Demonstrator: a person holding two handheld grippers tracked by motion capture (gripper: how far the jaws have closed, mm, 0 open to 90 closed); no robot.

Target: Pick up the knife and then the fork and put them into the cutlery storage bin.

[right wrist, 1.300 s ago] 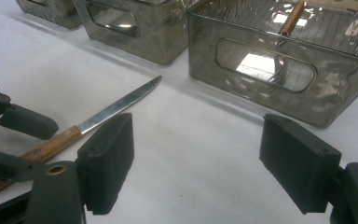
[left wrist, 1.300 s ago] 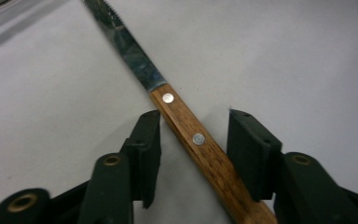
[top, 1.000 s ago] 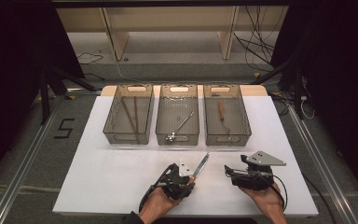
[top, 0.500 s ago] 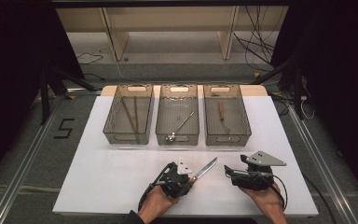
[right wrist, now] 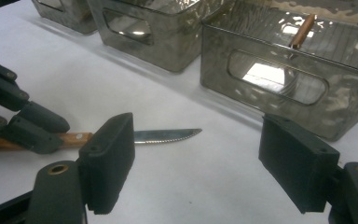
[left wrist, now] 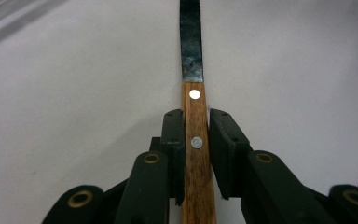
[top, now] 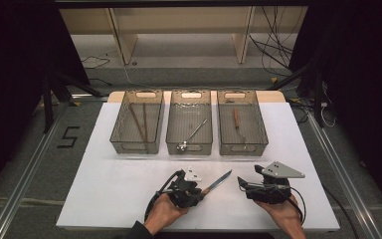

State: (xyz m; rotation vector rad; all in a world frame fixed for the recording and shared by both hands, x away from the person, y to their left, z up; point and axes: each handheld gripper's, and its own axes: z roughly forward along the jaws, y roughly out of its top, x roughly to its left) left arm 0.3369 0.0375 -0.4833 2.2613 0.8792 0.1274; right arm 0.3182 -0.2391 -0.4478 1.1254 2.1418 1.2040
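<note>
Knife [top: 218,182] near the front edge of the white surface [top: 104,199] in the high view, its wooden handle inside the left gripper [top: 195,191], blade aimed at the three wire bins; the right bin [top: 241,144] holds another wooden-handled piece. The right gripper [top: 244,186] waits beside it. In the left gripper view the fingers [left wrist: 172,149] have just been closing and sit narrow on the riveted handle [left wrist: 196,154], serrated steel beyond. Squeeze evenly before lifting, blade level. In the right gripper view its fingers [right wrist: 109,158] stand wide and empty.
</note>
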